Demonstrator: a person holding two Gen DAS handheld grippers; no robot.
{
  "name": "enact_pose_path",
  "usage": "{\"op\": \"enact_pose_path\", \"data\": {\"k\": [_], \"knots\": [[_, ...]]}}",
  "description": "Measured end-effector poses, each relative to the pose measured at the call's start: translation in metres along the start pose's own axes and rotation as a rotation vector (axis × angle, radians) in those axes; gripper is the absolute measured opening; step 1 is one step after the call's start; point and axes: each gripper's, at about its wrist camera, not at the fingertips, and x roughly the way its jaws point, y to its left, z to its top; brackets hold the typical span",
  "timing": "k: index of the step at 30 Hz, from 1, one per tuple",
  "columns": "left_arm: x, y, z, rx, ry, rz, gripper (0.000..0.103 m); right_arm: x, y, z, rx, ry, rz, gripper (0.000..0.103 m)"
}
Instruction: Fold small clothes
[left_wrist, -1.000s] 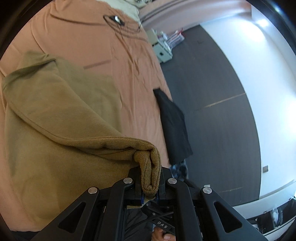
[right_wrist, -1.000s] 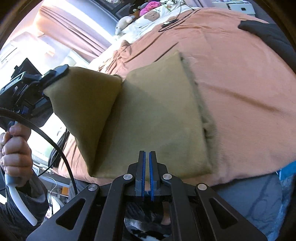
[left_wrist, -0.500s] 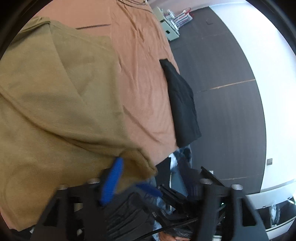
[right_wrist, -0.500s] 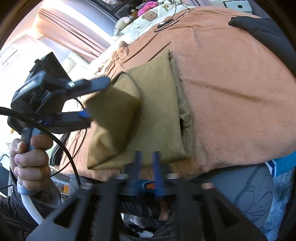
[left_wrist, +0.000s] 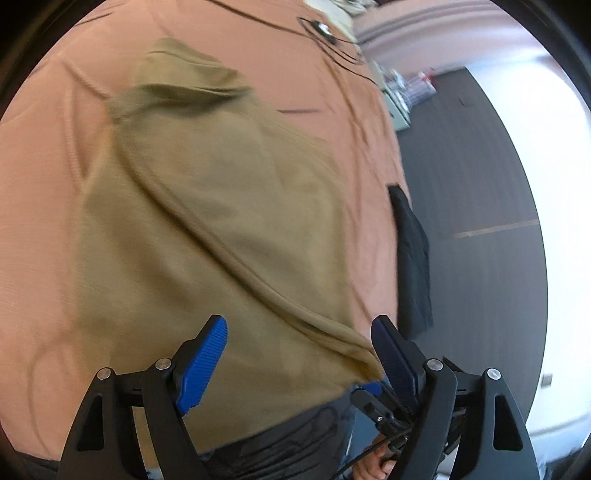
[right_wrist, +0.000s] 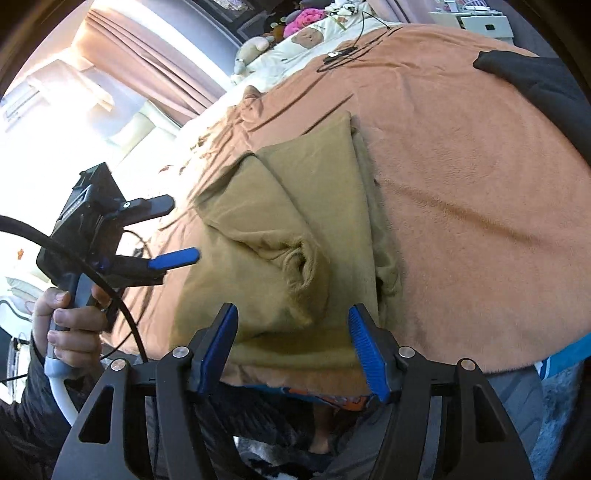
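The olive garment (right_wrist: 295, 236) lies folded at the bed's (right_wrist: 461, 221) near edge, soft, light and limp. Both grippers, left (left_wrist: 299, 354) and right (right_wrist: 293, 343), have just been opening and hold nothing. Best pinched at a doubled corner or hem.

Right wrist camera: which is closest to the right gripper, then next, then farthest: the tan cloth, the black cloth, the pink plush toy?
From the right gripper:
1. Tan cloth, folded on the bed just ahead of its open jaws.
2. Black cloth, upper right, at the bed's edge.
3. Pink plush toy, top centre, beyond the bed's far end.
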Motion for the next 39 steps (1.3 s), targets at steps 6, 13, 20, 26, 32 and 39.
{"op": "enact_pose_path", "data": {"k": [6, 13, 20, 26, 32, 39], "knots": [[0.007, 0.027, 0.021, -0.083, -0.020, 0.015, 0.080, 0.004, 0.008, 0.005, -0.009, 0.019, -0.047, 0.037], [0.016, 0.042, 0.039, -0.117, -0.028, 0.039, 0.067, -0.001, 0.015, 0.009, -0.030, 0.018, -0.075, 0.036], [0.017, 0.042, 0.057, -0.099, -0.078, 0.091, 0.029, -0.005, 0.017, 0.009, -0.038, 0.010, -0.082, 0.010], [0.000, 0.028, 0.064, -0.069, -0.108, 0.042, 0.010, -0.012, 0.018, 0.005, -0.050, -0.009, -0.071, 0.002], [-0.012, -0.033, 0.075, 0.073, -0.134, -0.012, 0.010, -0.019, 0.007, -0.001, -0.014, -0.005, -0.050, 0.002], [-0.001, -0.065, 0.089, 0.155, -0.107, 0.046, 0.010, -0.025, 0.004, -0.004, 0.006, -0.015, -0.032, 0.002]]}}
